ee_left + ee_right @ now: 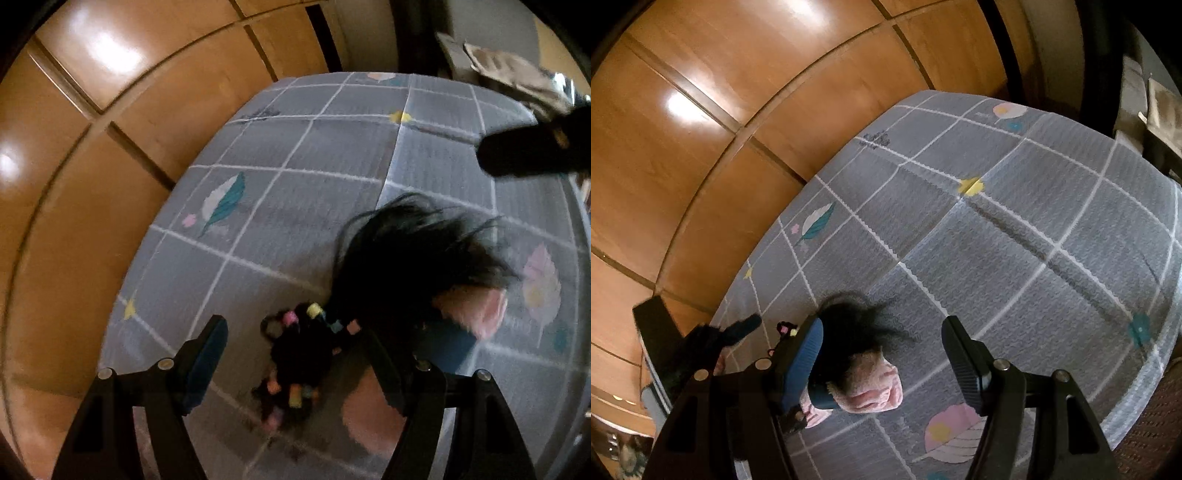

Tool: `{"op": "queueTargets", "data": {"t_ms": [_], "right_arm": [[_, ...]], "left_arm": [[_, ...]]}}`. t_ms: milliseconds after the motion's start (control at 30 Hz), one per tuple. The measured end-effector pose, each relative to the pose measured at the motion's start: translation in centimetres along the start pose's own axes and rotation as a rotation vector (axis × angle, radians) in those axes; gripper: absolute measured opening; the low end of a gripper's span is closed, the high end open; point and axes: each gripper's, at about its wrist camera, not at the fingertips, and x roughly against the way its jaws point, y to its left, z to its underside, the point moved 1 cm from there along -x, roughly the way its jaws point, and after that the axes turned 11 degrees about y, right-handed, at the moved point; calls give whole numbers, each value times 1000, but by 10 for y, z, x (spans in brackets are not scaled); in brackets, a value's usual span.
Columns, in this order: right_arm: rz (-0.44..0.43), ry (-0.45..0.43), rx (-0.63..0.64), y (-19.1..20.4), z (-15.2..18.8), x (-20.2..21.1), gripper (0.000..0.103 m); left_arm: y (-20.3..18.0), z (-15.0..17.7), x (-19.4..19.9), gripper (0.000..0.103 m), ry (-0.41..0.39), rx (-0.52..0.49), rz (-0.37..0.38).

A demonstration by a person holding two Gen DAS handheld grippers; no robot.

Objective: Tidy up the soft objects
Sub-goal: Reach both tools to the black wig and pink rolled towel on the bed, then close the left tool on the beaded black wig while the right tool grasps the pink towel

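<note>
A soft doll with black hair and a pink body lies on the grey grid mat. A black braid with coloured beads lies between my left gripper's open jaws, just above the mat. In the right wrist view the doll lies by the left finger of my right gripper, which is open and empty above it. The left gripper shows at the left edge of that view.
The mat has feather and star prints and lies on a glossy wooden floor. A dark object and a brownish cloth sit at the mat's far right. Cardboard stands at the right edge.
</note>
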Motion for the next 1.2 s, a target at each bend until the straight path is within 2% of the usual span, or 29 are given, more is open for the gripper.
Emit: {"op": "queueTargets", "data": {"t_ms": [100,167,233,267,333,433,633,833,1000,1133,1200], "right_arm": [[0,5,8,2,1,-2,68],[1,5,7,2,1,-2,68],[4,-6,2,1,1,-1,68],[4,-11,-1,1,1,0,68],[5,-18,-8,-1,0,1,68],[10,-25,-3,0,-1,1,68],[1,2,11,1,-1,-4,68],[-62,57,44,8,2,-10,68],[-171,110,103,21,7,-15,68],[-310,235,100,26,11,-28,68],[-348,289,95,28,15,-34,68]], "left_arm": [[-3,-9,-8,76,-1,12,53],[-4,-13,-14,71,0,39,99],[1,-13,-20,47,22,117,182],[1,-11,-21,46,27,146,216],[6,-4,-20,34,12,207,253],[16,11,-11,32,-12,313,284],[31,59,17,31,-32,547,218],[26,119,40,31,-10,740,154],[20,163,49,31,5,859,157],[16,191,54,31,21,926,179],[17,200,51,32,31,945,201]]}}
